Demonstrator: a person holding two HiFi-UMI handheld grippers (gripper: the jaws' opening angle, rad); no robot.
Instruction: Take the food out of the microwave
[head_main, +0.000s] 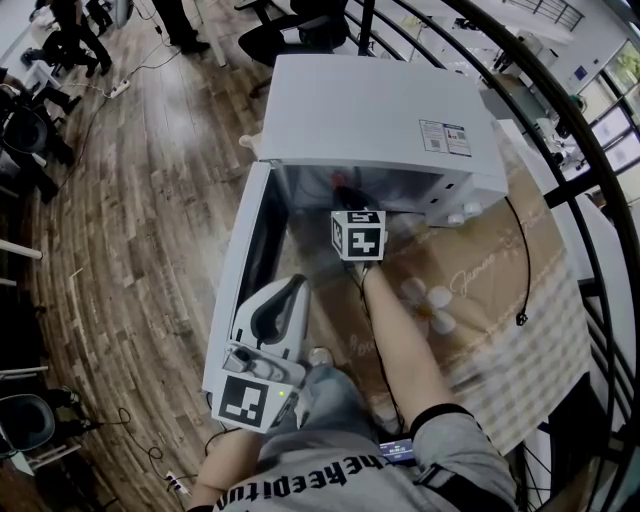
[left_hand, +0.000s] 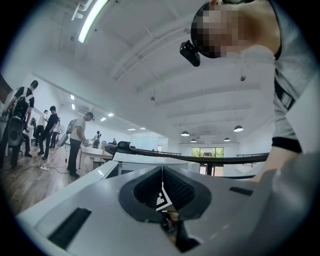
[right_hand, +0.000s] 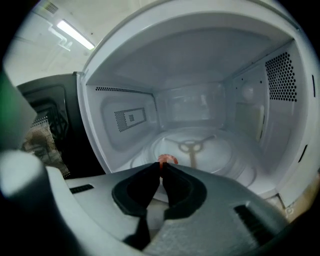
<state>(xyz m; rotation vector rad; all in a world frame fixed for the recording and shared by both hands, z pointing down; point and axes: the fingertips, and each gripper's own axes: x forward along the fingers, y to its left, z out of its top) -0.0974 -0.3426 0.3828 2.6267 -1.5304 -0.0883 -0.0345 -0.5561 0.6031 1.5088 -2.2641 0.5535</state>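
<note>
Pinching small pink food (right_hand: 168, 159), right claw (right_hand: 161, 166), glossy white microwave (right_hand: 190, 107) cavity

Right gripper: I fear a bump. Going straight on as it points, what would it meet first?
The right gripper has its jaws shut on the pink food; straight beyond, likely the glass turntable, else the microwave's back wall; depth is unclear.

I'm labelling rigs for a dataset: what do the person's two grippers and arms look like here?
The left gripper and right gripper both have smooth pale grey bodies. Their black fingers sit in a dark recess, and the left ones look ribbed. Each carries a cube with black-and-white square markers. The person wears a grey short-sleeved shirt with a black band at the sleeve hem.
</note>
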